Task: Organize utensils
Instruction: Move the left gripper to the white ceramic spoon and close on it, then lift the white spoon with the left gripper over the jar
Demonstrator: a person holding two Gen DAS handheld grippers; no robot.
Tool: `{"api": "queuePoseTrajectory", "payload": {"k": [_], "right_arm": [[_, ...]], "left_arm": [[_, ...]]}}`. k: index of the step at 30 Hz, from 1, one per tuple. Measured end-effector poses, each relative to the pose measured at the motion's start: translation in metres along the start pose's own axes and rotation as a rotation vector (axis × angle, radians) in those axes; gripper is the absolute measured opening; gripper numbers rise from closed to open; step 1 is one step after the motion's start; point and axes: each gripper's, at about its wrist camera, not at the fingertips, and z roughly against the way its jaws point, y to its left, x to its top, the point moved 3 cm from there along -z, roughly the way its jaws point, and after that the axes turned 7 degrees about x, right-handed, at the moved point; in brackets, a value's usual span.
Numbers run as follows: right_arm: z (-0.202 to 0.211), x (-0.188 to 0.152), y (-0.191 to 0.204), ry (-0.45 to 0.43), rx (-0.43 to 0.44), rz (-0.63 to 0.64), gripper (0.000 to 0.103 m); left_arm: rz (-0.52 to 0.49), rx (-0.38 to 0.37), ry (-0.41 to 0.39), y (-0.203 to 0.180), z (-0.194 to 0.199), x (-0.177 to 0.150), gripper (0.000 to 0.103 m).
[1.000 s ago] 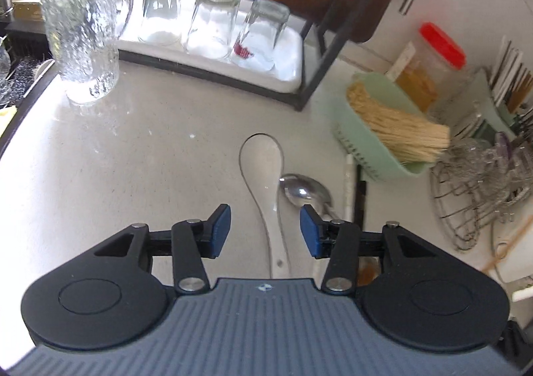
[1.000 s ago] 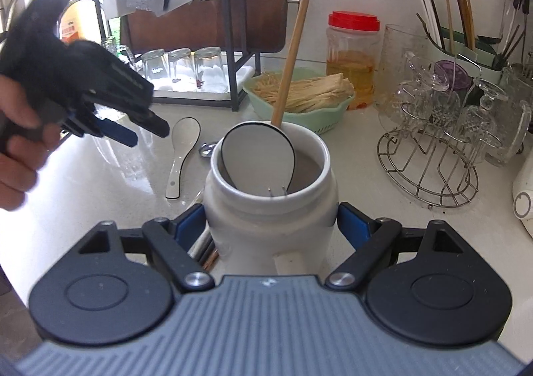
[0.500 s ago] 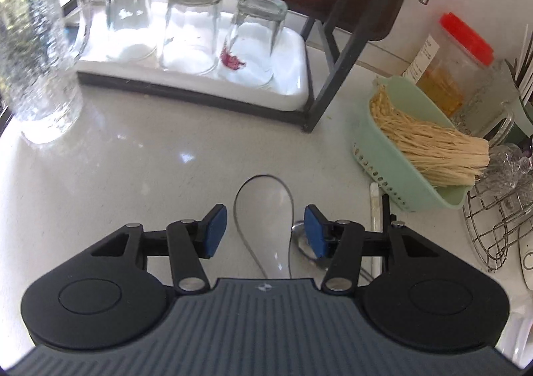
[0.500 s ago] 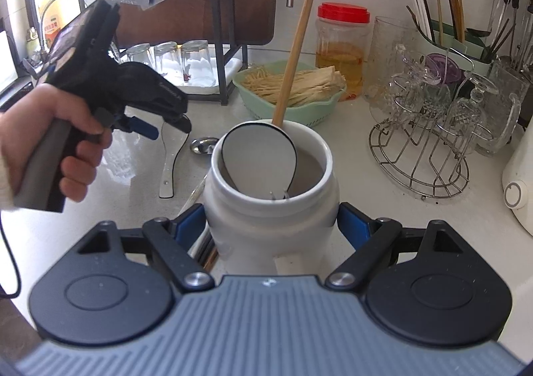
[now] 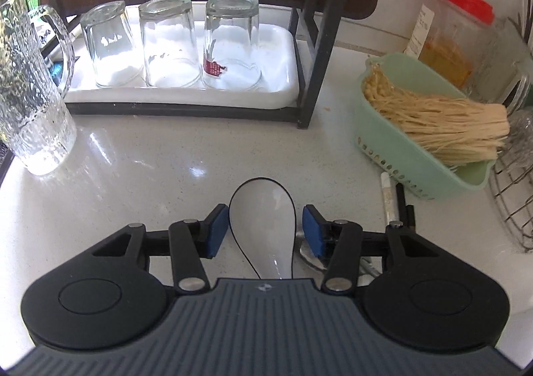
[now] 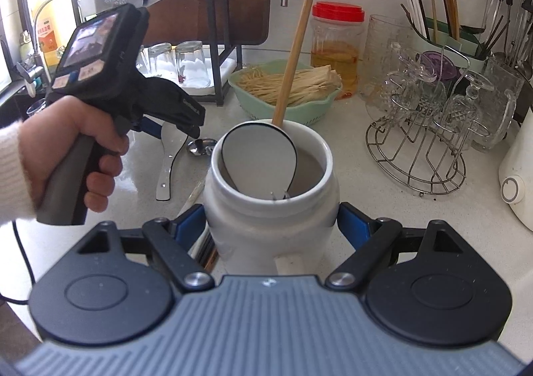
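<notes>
Left tool (image 5: 265, 231) is spread wide, hovering low with its blue pads on either side of the bowl of a white ceramic spoon (image 5: 263, 222) that lies flat on the counter (image 5: 150, 162). Can't really tell if the pads touch it yet; there's a sliver of gap on both sides. A metal spoon (image 5: 308, 251) sits just right of it, half hidden under the right finger, and a couple of chopsticks (image 5: 388, 196) lie further right, near a green basket (image 5: 399, 156) of dried noodles.

Right tool (image 6: 271, 226) is pinching a white ceramic jar (image 6: 266, 219) from both sides, pads pressed on its belly. Inside the jar there's another white spoon (image 6: 258, 156) leaning bowl-up, plus a long wooden handle (image 6: 296, 42) sticking out.

Far side of the counter: a rack tray (image 5: 283, 89) with three upturned glasses (image 5: 170, 42), a textured glass mug (image 5: 30, 92) at the left, and a red-lidded jar (image 6: 336, 49) far right beside a wire stand (image 6: 416, 156) holding glassware.
</notes>
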Motion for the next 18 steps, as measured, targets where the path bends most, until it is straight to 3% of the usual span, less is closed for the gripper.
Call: {"api": "queuePoseTrajectory", "payload": {"k": [8,18], "right_arm": [[0.0,0.0,0.0,0.001,0.003,0.004,0.088],[-0.002,0.002,-0.001,0.019,0.006,0.007,0.088]], "left_arm": [[-0.033,0.036,-0.004,-0.003,-0.001,0.001,0.049],[-0.014,-0.028,0.005,0.002,0.026,-0.002,0.049]]}}
